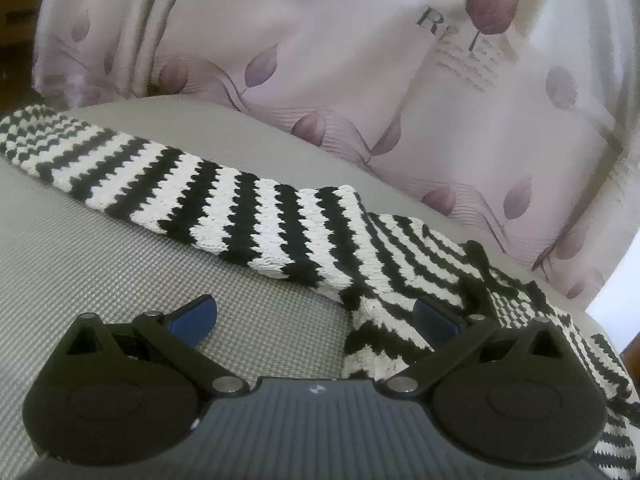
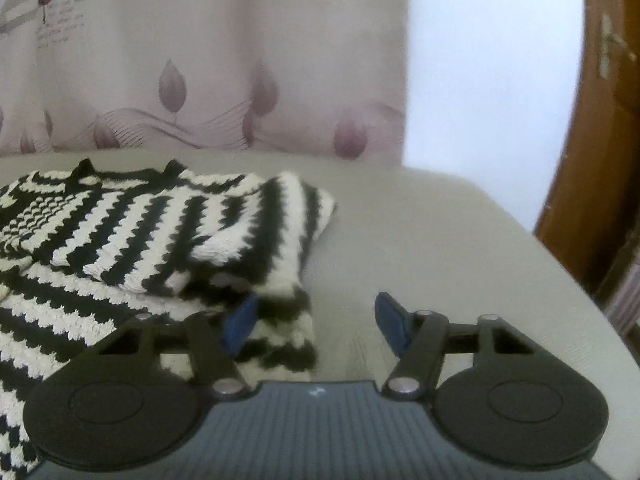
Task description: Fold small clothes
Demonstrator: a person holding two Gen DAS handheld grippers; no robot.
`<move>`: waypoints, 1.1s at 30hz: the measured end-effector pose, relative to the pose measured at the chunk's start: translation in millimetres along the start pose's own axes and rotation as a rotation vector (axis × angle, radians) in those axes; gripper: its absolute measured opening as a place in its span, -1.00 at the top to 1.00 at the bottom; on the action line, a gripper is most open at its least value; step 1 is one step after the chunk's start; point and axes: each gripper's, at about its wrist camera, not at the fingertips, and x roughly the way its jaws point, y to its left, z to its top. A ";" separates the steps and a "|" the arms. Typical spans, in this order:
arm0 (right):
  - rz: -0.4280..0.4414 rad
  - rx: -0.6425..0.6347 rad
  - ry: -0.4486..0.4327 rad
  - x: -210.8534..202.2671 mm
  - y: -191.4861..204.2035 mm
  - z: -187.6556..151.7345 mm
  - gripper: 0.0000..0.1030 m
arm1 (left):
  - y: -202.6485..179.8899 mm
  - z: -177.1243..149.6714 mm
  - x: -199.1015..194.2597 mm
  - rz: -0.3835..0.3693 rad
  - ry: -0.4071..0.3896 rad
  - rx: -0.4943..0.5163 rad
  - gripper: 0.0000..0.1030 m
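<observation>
A black-and-white striped knit sweater (image 1: 256, 216) lies flat on a grey woven surface (image 1: 120, 280). In the left wrist view one sleeve stretches out to the far left and the body runs off to the right. My left gripper (image 1: 316, 316) is open, low over the sweater's near left edge, its right finger (image 1: 434, 314) over the knit. In the right wrist view the sweater (image 2: 132, 232) has its right sleeve folded over the body. My right gripper (image 2: 316, 320) is open at the folded edge, its left finger (image 2: 240, 322) over the knit.
A pale curtain with purple leaf prints (image 1: 360, 80) hangs right behind the surface. In the right wrist view a white wall (image 2: 488, 80) and a brown wooden door (image 2: 600, 140) stand at the right. The grey surface (image 2: 440, 240) extends right of the sweater.
</observation>
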 end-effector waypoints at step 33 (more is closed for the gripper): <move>0.000 -0.122 0.043 59.5 21.7 36.4 0.55 | 0.8 -0.1 0.5 0.024 0.000 0.000 -1.00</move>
